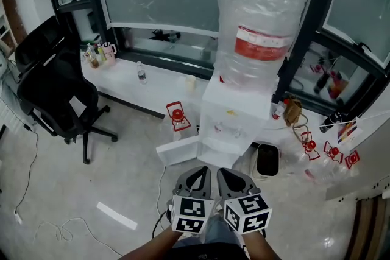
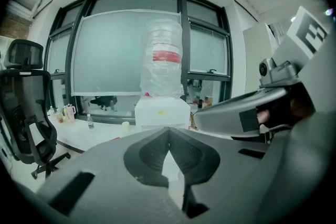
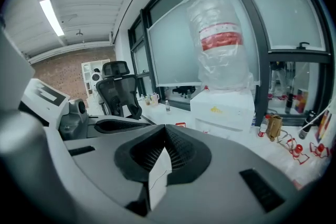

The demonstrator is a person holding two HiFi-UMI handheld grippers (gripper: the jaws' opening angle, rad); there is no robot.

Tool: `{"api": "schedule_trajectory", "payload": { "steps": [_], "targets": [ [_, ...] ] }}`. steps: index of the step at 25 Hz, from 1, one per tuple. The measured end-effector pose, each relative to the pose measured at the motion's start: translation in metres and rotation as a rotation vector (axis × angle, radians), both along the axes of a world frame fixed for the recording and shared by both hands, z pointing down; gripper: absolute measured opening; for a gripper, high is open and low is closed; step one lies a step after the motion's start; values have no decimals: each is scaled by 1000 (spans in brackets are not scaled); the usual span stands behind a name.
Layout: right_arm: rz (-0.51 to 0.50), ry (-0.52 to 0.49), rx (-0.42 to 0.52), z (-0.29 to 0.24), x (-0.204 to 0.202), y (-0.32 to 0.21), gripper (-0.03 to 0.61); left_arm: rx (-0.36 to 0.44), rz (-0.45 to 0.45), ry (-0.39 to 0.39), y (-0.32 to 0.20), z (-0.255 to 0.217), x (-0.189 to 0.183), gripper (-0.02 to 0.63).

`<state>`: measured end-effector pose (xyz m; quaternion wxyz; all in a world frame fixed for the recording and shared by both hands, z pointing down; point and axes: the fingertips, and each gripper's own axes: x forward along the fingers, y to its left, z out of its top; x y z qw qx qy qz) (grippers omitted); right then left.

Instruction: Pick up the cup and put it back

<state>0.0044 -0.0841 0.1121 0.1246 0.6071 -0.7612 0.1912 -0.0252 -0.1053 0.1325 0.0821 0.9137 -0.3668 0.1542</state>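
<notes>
A small pale cup stands on the low white ledge under the window, just left of the water dispenser. The left gripper view has the cup far off, left of the dispenser. Both grippers are held side by side low in the head view, well short of the ledge. My left gripper is shut with its tips meeting and nothing between them. My right gripper is likewise shut and empty. Each shows beside the other in the gripper views.
A black office chair stands at the left. Small bottles sit on the ledge's left end. Red wire items and a black bin lie on the floor by the dispenser. Cables trail across the floor.
</notes>
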Motion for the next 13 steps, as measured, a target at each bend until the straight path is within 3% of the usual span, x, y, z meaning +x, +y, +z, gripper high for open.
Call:
{"api": "schedule_trajectory", "payload": {
  "steps": [6,13],
  "targets": [
    [3,3,26,24,3,5,20,14,9,6,6,24,5,12],
    [7,74,77,38,-45,67,20,77,13,91,66,36,-38,12]
  ]
}}
